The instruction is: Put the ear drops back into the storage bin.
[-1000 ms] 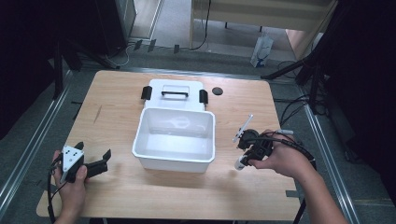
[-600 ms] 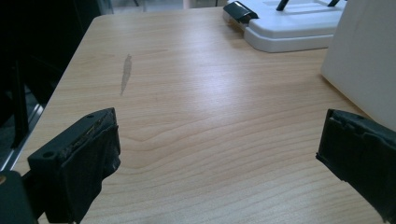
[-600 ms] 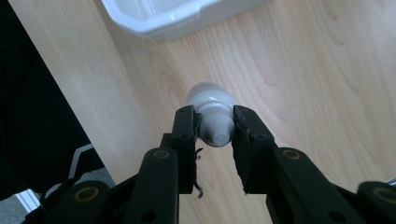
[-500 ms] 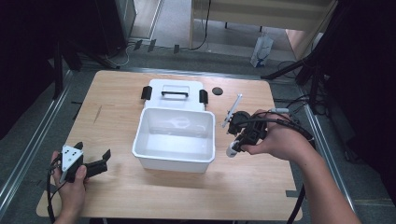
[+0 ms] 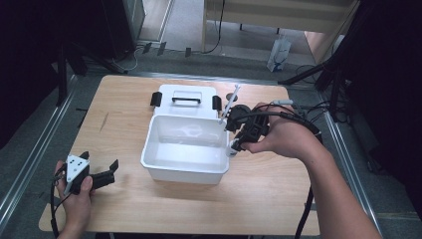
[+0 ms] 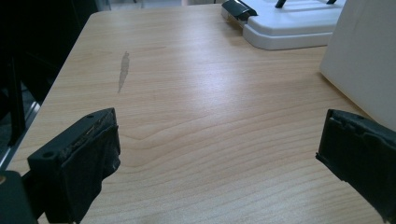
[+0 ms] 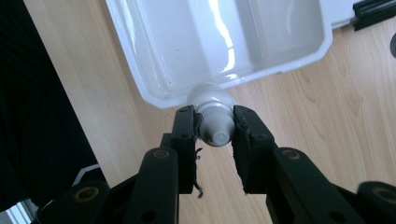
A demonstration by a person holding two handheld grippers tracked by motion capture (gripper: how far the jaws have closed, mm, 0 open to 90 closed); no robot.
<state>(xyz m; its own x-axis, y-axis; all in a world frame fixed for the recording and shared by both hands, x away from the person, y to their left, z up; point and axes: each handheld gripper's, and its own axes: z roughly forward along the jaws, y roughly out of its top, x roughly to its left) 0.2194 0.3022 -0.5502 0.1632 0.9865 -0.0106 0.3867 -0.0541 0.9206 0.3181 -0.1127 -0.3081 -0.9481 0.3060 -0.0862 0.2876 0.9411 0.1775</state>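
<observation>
1. Since a second ago, my right gripper [image 5: 233,144] has risen off the table and moved toward the white tub [image 5: 185,175], carrying the small white bottle [image 7: 214,116] with it.
2. Its jaws pinch the bottle by the ribbed cap end, with the rounded body pointing down at the tub's rim.
3. That bottle hangs over the tub's right edge, above the wooden table [image 5: 259,199].
4. My left gripper [image 5: 102,175] has kept its place at the table's near left corner, jaws spread wide with nothing between them.
5. Behind the tub lies its white lid [image 5: 186,94], with black clips and a handle.
</observation>
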